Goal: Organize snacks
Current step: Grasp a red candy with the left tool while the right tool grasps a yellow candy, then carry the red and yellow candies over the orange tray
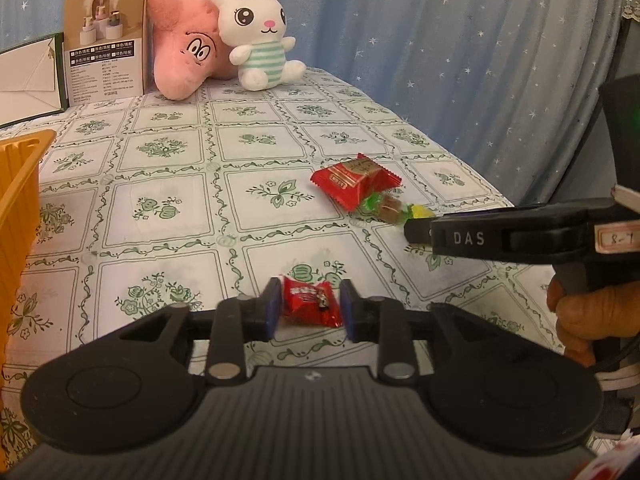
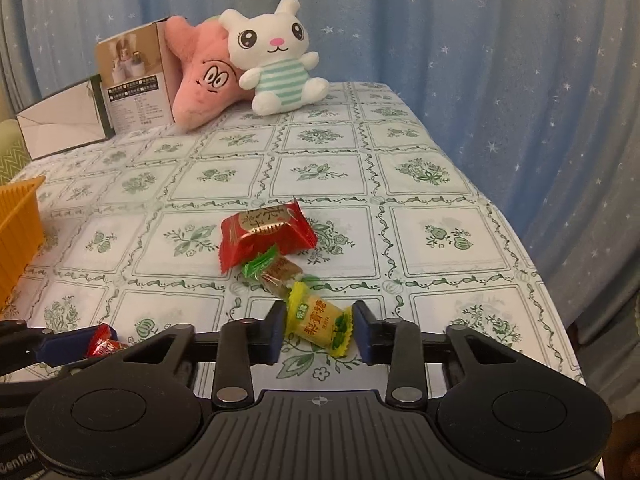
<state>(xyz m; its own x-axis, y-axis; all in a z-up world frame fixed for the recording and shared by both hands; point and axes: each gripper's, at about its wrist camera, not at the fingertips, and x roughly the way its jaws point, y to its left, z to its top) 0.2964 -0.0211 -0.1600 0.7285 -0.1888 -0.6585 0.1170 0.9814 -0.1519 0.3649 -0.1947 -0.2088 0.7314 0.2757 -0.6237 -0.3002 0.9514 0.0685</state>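
Observation:
My left gripper (image 1: pixel 307 307) has its blue pads either side of a small red candy (image 1: pixel 311 306) that lies on the tablecloth; the pads are close to it or touching it. My right gripper (image 2: pixel 320 331) straddles a yellow candy (image 2: pixel 318 320), with a small gap at each pad. Beyond it lie a green-wrapped candy (image 2: pixel 276 272) and a larger red snack packet (image 2: pixel 266 234). The left wrist view shows the same packet (image 1: pixel 356 180) and the right gripper's black finger (image 1: pixel 480 236). The small red candy and the left gripper's blue pad show at lower left in the right wrist view (image 2: pixel 105 342).
An orange basket (image 1: pixel 18 200) stands at the left edge. At the back are a pink plush (image 1: pixel 188 52), a white rabbit plush (image 1: pixel 260 36), a brown carton (image 1: pixel 105 44) and a white box (image 2: pixel 60 124). The table edge (image 2: pixel 532 248) drops off at right, before a blue curtain.

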